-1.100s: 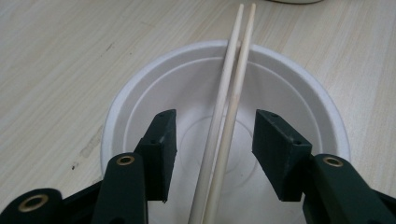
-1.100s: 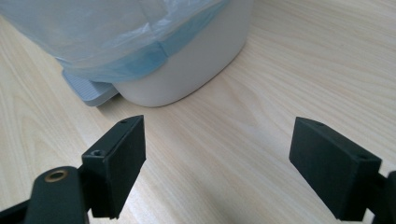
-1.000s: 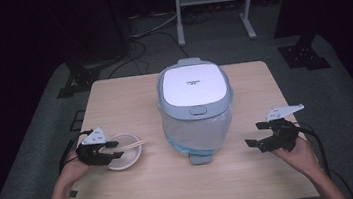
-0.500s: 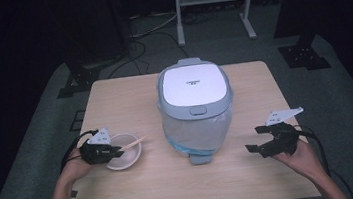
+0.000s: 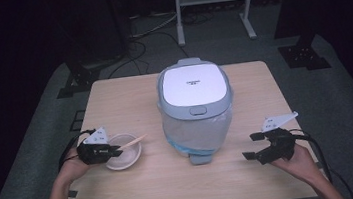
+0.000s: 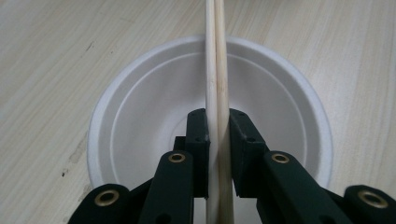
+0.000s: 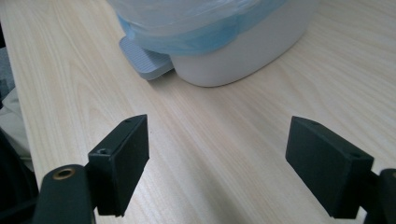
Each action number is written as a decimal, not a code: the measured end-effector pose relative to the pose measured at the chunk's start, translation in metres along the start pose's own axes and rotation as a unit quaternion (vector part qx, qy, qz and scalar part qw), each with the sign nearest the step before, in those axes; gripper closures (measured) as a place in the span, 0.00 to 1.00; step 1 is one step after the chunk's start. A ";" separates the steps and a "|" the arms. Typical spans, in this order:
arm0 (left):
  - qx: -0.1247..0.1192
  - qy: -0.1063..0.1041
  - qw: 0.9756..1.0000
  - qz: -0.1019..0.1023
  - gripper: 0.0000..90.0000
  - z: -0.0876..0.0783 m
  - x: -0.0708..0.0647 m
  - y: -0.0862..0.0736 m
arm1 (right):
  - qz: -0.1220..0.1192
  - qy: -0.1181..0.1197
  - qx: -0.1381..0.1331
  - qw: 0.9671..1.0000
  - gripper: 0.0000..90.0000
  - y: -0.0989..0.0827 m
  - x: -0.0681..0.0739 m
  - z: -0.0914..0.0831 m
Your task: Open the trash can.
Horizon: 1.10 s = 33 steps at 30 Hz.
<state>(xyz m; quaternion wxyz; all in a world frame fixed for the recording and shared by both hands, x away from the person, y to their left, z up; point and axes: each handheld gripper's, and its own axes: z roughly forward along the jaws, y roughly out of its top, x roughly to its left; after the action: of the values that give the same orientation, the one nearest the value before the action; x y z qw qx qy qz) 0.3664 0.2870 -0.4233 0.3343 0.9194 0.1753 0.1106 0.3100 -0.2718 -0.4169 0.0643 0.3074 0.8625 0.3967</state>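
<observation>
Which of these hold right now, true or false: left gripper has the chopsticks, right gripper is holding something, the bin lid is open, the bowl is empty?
1. The left gripper is shut on the chopsticks. True; its jaws have just been closing, with the sticks between them.
2. The right gripper holds something. False: its jaws stand open above bare table.
3. The pedal bin has its lid open. False: the lid is shut.
4. The white bowl has no food in it. True: just the chopsticks lie across it.
</observation>
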 end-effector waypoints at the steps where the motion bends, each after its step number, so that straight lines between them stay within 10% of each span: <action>1: 0.000 -0.001 1.000 0.002 0.88 -0.001 0.000 0.001 | -0.001 0.002 0.001 1.000 0.22 0.000 0.000 0.001; 33: -0.031 -0.010 0.999 0.026 0.88 -0.019 -0.010 0.021 | -0.050 0.039 -0.002 0.998 0.44 0.019 0.035 0.018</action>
<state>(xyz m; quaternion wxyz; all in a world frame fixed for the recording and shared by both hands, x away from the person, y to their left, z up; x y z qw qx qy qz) 0.3559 0.2787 -0.3957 0.3613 0.9139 0.1448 0.1155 0.2973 -0.2299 -0.4106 0.0513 0.2487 0.8777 0.4065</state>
